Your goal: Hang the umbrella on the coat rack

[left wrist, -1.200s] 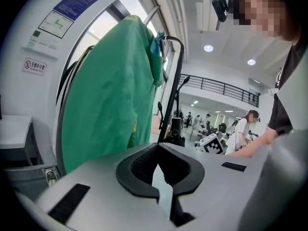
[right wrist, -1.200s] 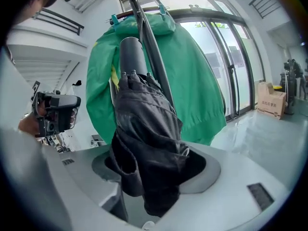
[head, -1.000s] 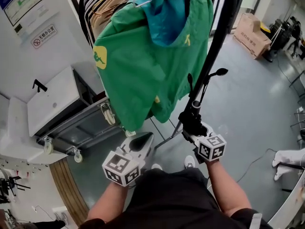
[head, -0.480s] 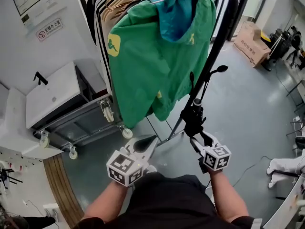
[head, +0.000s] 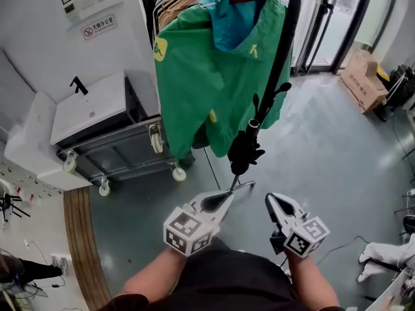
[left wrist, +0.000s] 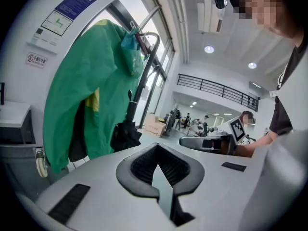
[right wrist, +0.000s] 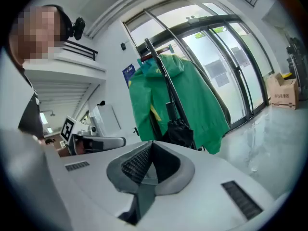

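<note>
Your right gripper (right wrist: 150,165) has just been closing; its jaws now meet with nothing between them. Your left gripper (left wrist: 159,170) is also closed and empty. Neither touches anything, and both sit low in the head view, side by side in front of you.

The umbrella (head: 244,153) is at 12 o'clock from them, near but clearly apart. It is black and folded, lying against the dark upright of the coat rack (head: 285,44), with its handle end up and its bundled cloth low. It appears to hang there on its own, so the job looks done or close to it, though you cannot see exactly what it hooks on. A green jacket (head: 201,89) hangs at its 10 o'clock, just behind it.

If you need to reseat it, expect a light load that swings freely. The cloth is soft and loose and would likely slide or bunch under the pads. Take it by the stiff neck at 12 o'clock above the bundle, or by the handle.
</note>
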Demonstrator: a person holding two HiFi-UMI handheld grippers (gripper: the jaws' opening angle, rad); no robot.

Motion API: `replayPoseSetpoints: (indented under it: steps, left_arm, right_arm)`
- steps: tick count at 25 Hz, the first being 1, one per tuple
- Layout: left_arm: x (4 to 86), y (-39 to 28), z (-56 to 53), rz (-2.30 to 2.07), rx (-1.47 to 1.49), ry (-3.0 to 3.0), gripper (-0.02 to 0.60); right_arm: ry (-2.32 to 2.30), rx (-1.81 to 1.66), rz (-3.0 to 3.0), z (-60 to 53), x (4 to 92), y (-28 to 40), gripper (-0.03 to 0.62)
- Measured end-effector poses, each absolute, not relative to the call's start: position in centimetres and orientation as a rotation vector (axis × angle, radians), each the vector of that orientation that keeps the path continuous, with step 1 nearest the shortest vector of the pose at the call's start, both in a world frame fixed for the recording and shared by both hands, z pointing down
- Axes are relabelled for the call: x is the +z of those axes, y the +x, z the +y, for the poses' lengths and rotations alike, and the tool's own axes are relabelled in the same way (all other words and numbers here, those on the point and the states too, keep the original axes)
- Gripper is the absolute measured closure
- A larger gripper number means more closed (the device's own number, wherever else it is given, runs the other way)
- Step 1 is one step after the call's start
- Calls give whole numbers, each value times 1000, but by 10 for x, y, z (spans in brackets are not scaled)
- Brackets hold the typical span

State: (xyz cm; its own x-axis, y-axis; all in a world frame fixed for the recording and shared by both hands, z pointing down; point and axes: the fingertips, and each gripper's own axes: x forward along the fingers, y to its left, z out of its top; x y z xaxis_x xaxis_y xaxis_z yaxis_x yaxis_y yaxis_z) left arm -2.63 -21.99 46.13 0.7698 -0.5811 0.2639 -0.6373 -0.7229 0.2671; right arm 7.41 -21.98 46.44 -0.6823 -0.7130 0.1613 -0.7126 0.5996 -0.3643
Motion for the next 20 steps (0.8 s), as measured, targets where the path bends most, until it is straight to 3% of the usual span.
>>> replayPoseSetpoints:
  steps: [10, 20]
  left_arm:
    - [465, 45, -136, -957, 257, 2618, 569]
    - [445, 29, -105, -1081, 279, 2642, 569]
  right_arm:
    - [-1156, -559, 2874, -134, 455, 121, 585]
    - [-1062, -573, 2855, -104, 452, 115, 585]
